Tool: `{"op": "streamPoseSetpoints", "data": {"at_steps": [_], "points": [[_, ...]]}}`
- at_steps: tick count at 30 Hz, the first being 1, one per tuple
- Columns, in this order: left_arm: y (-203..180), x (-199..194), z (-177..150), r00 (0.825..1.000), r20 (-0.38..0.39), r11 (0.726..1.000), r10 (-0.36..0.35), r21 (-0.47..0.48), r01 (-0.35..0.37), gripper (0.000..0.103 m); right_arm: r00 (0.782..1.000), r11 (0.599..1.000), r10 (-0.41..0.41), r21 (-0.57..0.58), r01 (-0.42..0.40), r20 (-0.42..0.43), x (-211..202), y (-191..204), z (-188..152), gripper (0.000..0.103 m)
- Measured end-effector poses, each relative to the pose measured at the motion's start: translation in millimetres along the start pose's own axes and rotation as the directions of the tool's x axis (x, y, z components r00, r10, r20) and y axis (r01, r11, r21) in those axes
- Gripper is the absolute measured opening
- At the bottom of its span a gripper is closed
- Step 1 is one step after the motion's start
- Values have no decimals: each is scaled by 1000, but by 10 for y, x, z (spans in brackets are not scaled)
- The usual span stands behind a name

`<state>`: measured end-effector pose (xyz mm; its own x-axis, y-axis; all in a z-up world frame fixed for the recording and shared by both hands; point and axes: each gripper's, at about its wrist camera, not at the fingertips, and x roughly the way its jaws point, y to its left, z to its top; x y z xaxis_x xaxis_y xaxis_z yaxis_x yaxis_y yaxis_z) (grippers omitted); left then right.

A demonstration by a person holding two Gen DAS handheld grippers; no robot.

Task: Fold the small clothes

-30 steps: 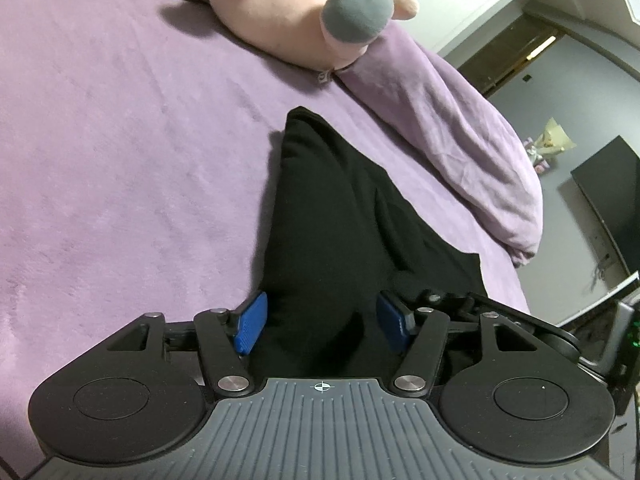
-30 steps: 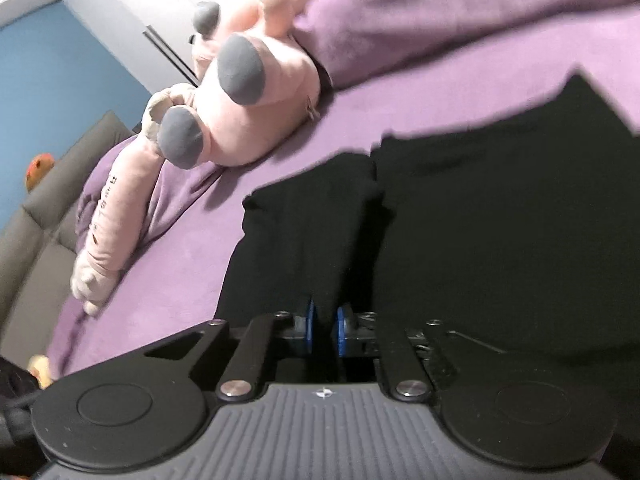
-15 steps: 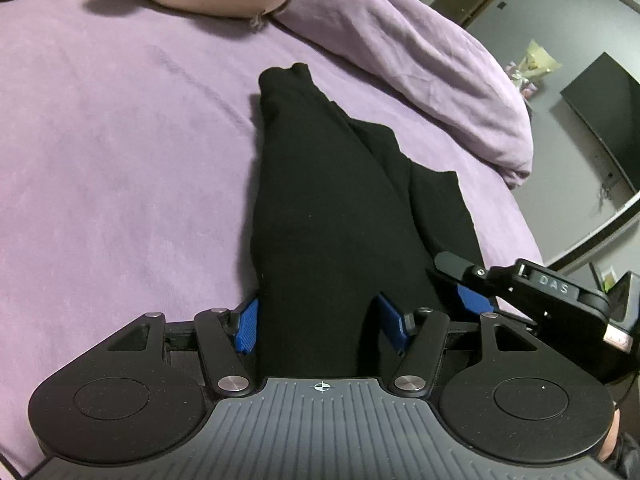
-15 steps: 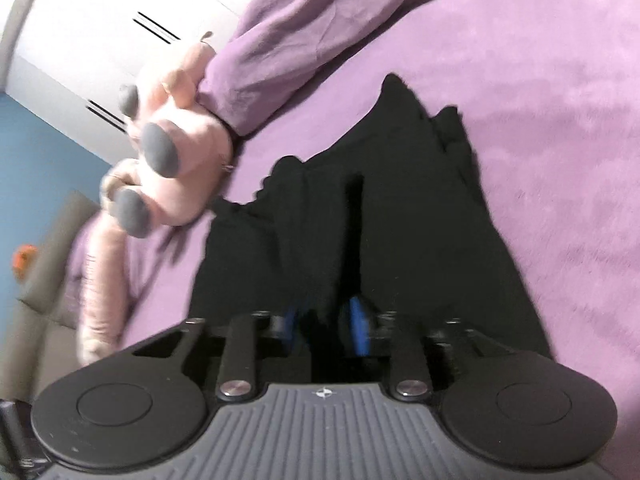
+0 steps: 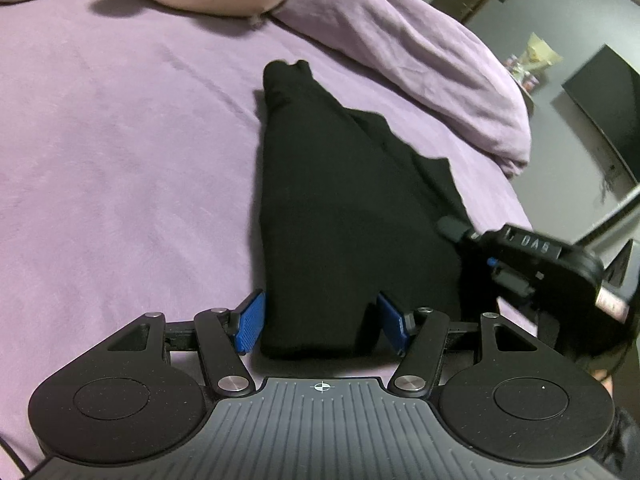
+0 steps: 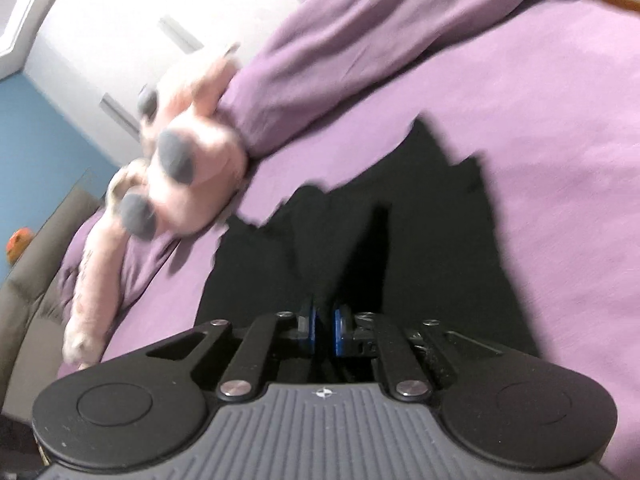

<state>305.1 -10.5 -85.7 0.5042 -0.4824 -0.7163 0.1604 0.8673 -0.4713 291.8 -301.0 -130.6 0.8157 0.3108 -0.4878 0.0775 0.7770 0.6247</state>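
A bed [image 5: 120, 160] spread with a soft purple blanket fills both views, lightly creased. On it, straight ahead of the left hand-held gripper [image 5: 320, 326], lies the black garment [image 5: 340, 220], folded into a long strip that narrows away from it. The near end of the strip sits between the blue pads [image 5: 250, 322], which stand apart on either side of it; whether they press the cloth cannot be told. To that gripper's right, at the strip's right edge, is the right hand-held gripper [image 5: 492, 262]. In its own blurred view its jaws have just been closing and stand nearly together on a fold of the black cloth [image 6: 352, 280]. Beyond both grippers a rumpled purple duvet [image 5: 420, 60] is heaped along the far side of the bed, with a pink plush toy [image 6: 188, 160] against it. Past the bed are a white wardrobe [image 6: 120, 40], a blue wall [image 6: 36, 140], a grey sofa [image 6: 32, 280], and a dark screen [image 5: 608, 112] on a grey wall.
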Motion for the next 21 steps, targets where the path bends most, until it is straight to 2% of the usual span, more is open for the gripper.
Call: {"op": "streamPoseSetpoints", "data": {"at_steps": [4, 6, 9, 11, 13, 15, 18, 21], "points": [[-147, 15, -92, 1000, -13, 997, -12, 77, 13, 68, 990, 992, -127, 6, 127, 57, -231, -237, 127, 7], [-205, 64, -126, 1000, -18, 995, -4, 98, 6, 70, 992, 993, -113, 33, 111, 58, -270, -351, 138, 8], [-272, 104, -155, 1000, -23, 994, 21, 108, -19, 70, 994, 993, -111, 42, 110, 14, -250, -440, 137, 13], [-310, 93, -178, 999, -24, 989, 41, 140, -37, 72, 998, 995, -55, 82, 54, 8, -343, -523, 136, 35], [-317, 87, -199, 998, -27, 987, 61, 153, -56, 72, 1000, 996, 10, 84, -10, 1, -464, -568, 87, 49], [-313, 101, -216, 996, -29, 986, 81, 149, -75, 72, 999, 999, 36, 39, -35, -15, -557, -518, -33, 49], [-339, 120, -252, 994, -38, 983, 107, 152, -100, 73, 1000, 997, 17, -71, -19, -23, -607, -405, -210, 49], [-393, 128, -275, 991, -44, 977, 127, 180, -117, 75, 1000, 994, -14, -105, 11, -22, -565, -339, -243, 23]]}}
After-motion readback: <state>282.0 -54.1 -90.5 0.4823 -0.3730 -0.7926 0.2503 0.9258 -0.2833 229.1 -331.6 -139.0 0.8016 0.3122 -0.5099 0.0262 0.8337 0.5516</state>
